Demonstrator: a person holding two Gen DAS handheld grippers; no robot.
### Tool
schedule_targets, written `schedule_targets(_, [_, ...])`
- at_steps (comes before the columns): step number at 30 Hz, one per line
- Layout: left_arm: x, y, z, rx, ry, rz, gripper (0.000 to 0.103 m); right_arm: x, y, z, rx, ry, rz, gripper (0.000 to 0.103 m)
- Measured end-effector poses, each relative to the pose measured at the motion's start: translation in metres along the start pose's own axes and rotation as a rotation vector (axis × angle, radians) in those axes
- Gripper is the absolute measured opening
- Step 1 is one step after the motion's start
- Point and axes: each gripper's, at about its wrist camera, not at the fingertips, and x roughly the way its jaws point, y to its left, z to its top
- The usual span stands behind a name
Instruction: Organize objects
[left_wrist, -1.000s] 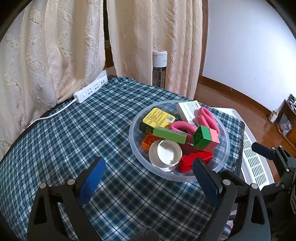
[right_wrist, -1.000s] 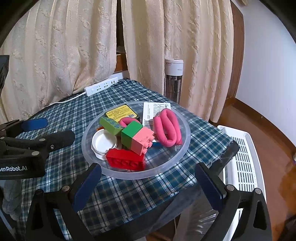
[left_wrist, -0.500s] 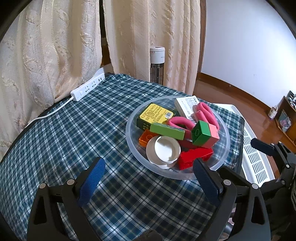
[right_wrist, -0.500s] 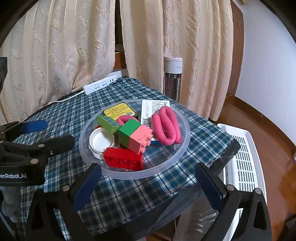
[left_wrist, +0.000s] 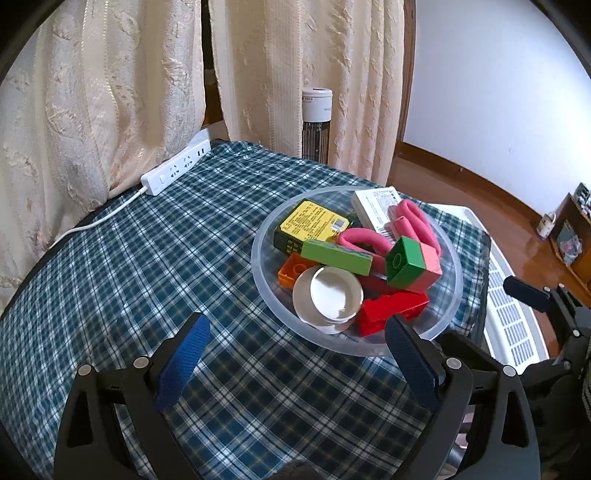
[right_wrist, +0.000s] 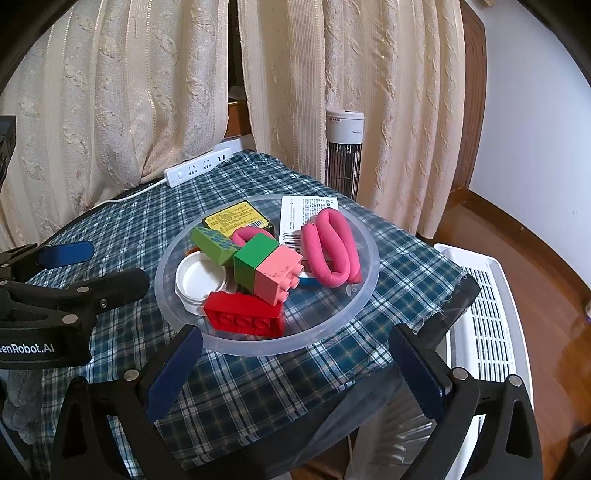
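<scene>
1. Table with plaid cloth (left_wrist: 155, 258): we find no loose task item on it; a white power strip (left_wrist: 173, 171) lies at its far edge by the curtains.
2. Clear plastic bowl (right_wrist: 354, 306): it stands near the table's right edge and holds everything we can count. This fits either a gathering that is complete or a bowl waiting to be sorted out; we cannot settle which.
3. Contents, largest first: pink foam loop (right_wrist: 334, 251); white printed packet (right_wrist: 295, 212); yellow-and-green box (right_wrist: 238, 219); red brick (right_wrist: 242, 319); light green long brick (right_wrist: 212, 243); green-and-pink brick pair (right_wrist: 267, 267); white lid (right_wrist: 199, 278); orange brick (left_wrist: 291, 271), partly buried.
4. Left gripper (left_wrist: 295, 363): we hold it low above the cloth, fingers spread wide with nothing between them; the bowl lies just ahead and to its right, its near rim close to the right finger.
5. Right gripper (right_wrist: 295, 363): likewise spread wide and empty; the bowl sits directly ahead, its near rim just beyond the fingertips.
</scene>
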Motion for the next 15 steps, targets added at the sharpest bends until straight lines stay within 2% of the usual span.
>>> schedule_targets(15, [-0.0009,-0.0045,-0.0008,0.031,-0.002,0.001,0.097,0.0011,0.0004,-0.0015,0.001,0.002,0.000,0.103])
